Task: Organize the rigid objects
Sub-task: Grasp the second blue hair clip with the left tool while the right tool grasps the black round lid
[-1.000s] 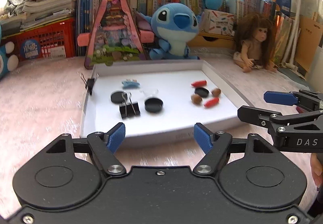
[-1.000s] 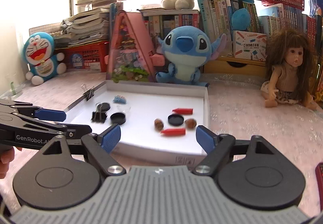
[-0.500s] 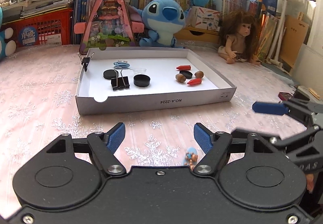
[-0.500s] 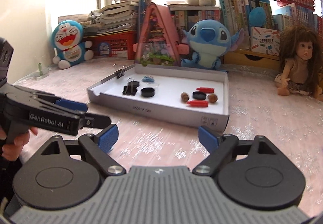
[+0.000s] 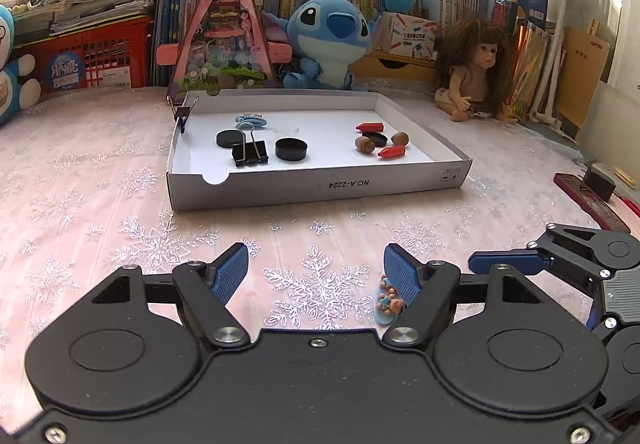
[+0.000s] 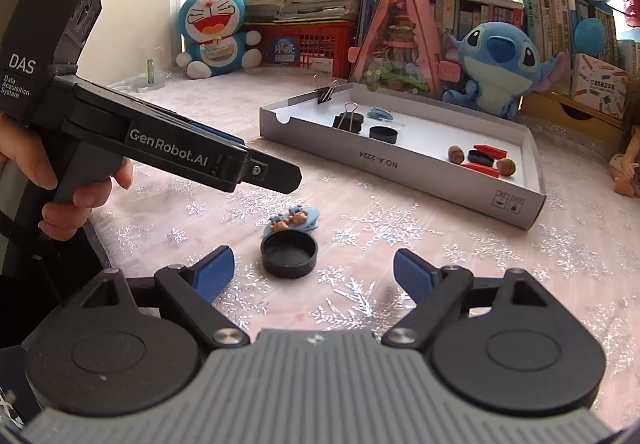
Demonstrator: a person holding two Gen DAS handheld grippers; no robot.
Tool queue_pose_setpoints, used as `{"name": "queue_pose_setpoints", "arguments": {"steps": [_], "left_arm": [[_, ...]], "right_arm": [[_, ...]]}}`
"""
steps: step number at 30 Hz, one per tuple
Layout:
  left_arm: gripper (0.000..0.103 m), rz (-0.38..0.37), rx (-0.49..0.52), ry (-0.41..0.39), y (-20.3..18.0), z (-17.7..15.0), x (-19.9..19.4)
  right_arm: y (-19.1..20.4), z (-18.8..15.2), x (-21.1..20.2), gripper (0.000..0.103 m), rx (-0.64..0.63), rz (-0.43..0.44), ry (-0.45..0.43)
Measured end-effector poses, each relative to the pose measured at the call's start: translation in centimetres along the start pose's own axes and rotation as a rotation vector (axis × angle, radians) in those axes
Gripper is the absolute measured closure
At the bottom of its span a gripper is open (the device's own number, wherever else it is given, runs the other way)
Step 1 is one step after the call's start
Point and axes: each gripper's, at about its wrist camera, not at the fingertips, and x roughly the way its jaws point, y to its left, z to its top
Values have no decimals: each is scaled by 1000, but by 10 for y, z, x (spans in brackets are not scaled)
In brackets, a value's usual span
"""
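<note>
A white cardboard tray [image 5: 320,184] on the snowflake tablecloth holds black caps [image 5: 291,149], binder clips [image 5: 250,154], red pieces [image 5: 392,152] and acorns [image 5: 365,144]. My left gripper [image 5: 318,276] hangs open just above the cloth, nothing between its fingers; a blue bear hair clip [image 5: 387,304] lies by its right finger. In the right wrist view a loose black cap [image 6: 289,252] lies on the cloth just ahead of my right gripper [image 6: 314,270], whose jaws are closing with the pads clear of it. The bear clip [image 6: 292,222] lies right behind that cap, under the left gripper [image 6: 256,164].
Plush toys [image 5: 328,40], a doll [image 5: 476,72], a pink triangular toy house [image 5: 224,40], books and a red basket [image 5: 100,56] line the back. A dark red flat case [image 5: 584,196] lies near the right edge. A hand [image 6: 68,204] grips the left gripper's handle.
Both grippers have drawn back from the tray and sunk toward the cloth. The right view has swung left, bringing the loose black cap and the bear clip into view.
</note>
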Motion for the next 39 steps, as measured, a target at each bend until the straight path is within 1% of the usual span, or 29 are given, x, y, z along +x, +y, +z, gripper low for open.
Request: {"name": "queue_pose_setpoints", "arguments": {"steps": [1, 2, 3, 4, 5, 7, 8, 15, 20, 24, 25, 26, 28, 29, 30, 32, 33, 35, 37, 39], "left_arm": [[30, 1, -1, 1, 0, 0, 0], [30, 2, -1, 0, 0, -1, 0], [30, 2, 1, -1, 0, -2, 0], [30, 1, 3, -1, 0, -3, 0], [30, 1, 3, -1, 0, -3, 1], [30, -5, 3, 1, 0, -5, 1], [30, -6, 2, 1, 0, -5, 1], [30, -22, 5, 7, -4, -12, 1], [34, -58, 29, 16, -12, -18, 2], [35, -73, 47, 21, -20, -21, 3], [37, -75, 50, 21, -21, -21, 4], [43, -76, 50, 24, -22, -22, 5], [50, -78, 53, 27, -23, -23, 7], [53, -77, 56, 25, -24, -24, 7], [55, -80, 60, 22, -25, -24, 7], [67, -89, 64, 21, -26, -25, 7], [70, -92, 66, 23, -27, -25, 7], [81, -91, 74, 22, -29, -26, 7], [86, -93, 79, 23, -31, -26, 7], [88, -93, 72, 23, -31, -25, 7]], "right_arm": [[0, 0, 0, 22, 2, 7, 5], [0, 0, 1, 25, 5, 14, 9], [1, 0, 0, 34, 6, 18, 13], [1, -1, 0, 49, 6, 22, 17], [1, -1, -1, 54, 6, 22, 16], [0, -2, -2, 69, 7, 13, 12], [0, -2, -3, 71, 11, 6, 10], [-13, -5, -9, 71, 50, -53, 4], [-22, -6, -10, 71, 82, -101, -2], [-27, -8, -12, 71, 100, -115, -9], [-28, -8, -12, 71, 103, -119, -11], [-28, -8, -13, 71, 106, -123, -14], [-30, -8, -13, 64, 117, -136, -25], [-31, -8, -13, 55, 126, -146, -33], [-32, -8, -13, 49, 133, -144, -36], [-33, -7, -12, 49, 139, -144, -39], [-33, -7, -11, 49, 137, -146, -37], [-32, -6, -10, 45, 131, -147, -33], [-31, -6, -8, 42, 126, -153, -29], [-30, -6, -6, 40, 126, -165, -25]]}}
